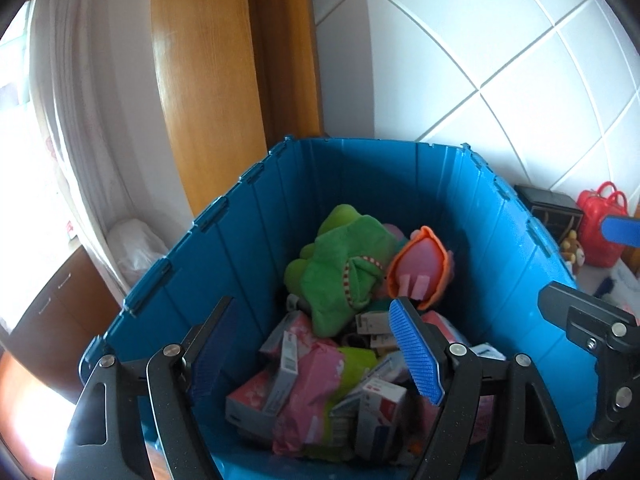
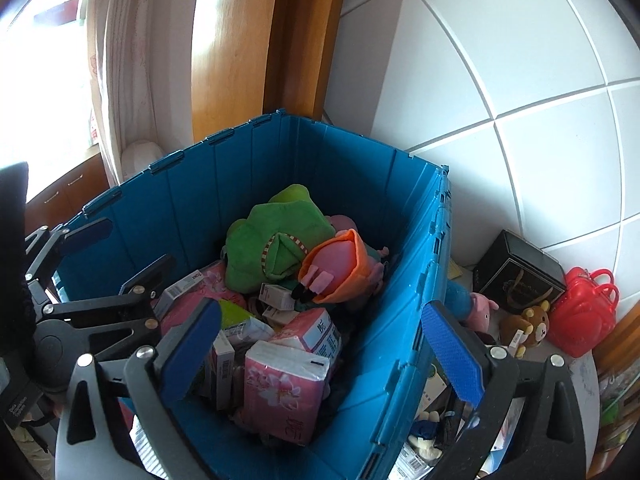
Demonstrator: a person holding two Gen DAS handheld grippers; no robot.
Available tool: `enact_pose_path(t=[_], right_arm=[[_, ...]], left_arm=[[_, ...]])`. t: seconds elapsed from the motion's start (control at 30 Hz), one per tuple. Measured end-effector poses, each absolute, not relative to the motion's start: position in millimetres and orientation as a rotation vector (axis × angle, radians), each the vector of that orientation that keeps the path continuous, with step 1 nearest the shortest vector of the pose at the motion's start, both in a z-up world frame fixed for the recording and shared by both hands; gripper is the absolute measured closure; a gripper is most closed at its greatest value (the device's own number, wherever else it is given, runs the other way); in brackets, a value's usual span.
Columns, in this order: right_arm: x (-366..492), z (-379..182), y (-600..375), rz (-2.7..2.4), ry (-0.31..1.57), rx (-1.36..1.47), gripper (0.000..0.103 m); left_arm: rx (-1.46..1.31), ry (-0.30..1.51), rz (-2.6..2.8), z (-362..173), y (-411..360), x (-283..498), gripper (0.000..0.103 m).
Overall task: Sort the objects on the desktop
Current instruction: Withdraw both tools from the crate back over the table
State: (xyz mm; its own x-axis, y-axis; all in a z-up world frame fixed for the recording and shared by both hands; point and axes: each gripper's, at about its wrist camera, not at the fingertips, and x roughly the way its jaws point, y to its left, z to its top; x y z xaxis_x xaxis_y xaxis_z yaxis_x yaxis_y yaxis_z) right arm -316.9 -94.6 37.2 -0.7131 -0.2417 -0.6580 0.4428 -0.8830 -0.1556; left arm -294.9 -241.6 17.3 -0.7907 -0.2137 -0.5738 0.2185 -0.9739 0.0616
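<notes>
Crate (image 1: 248,240) is the big blue folding kind and it's packed: green plush (image 1: 344,264) on top toward the back, an orange-hooded pink plush (image 1: 420,264) leaning against it, then pink tissue packs (image 2: 284,388) and small cardboard boxes (image 1: 376,404) piled underneath. Left gripper (image 1: 312,352) hangs over the crate with its jaws spread and holding nothing. Right gripper (image 2: 324,356) is released too, straddling the crate's right wall. Outside, by the tiled wall, sit a black box (image 2: 516,272), a red toy bag (image 2: 584,312) and a small brown bear (image 2: 528,324).
</notes>
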Motion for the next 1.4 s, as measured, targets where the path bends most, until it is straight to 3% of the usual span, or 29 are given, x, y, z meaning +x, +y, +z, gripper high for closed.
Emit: enact_pose_path(t=[0.13,0.47,0.87,1.4], right_arm=[[-298,41,-72,-2.586,0.397,0.903,0.000],[-219,54,67,-2.723,0.211,0.799,0.000],[-126,5,200,-2.810,0.135,0.924,0.000],[-60,-14,214,-2.862,0.070,0.989,0.000]], left_arm=[[0.867,0.058,-2.785,22,-231,-278,0.018],[0.789,0.083,-2.851,34,-139,-210,0.016],[0.891,0.060,-2.889,6,-8,-116,0.016],[0.965,-0.050,-2.950,-6,21,-62,0.016]])
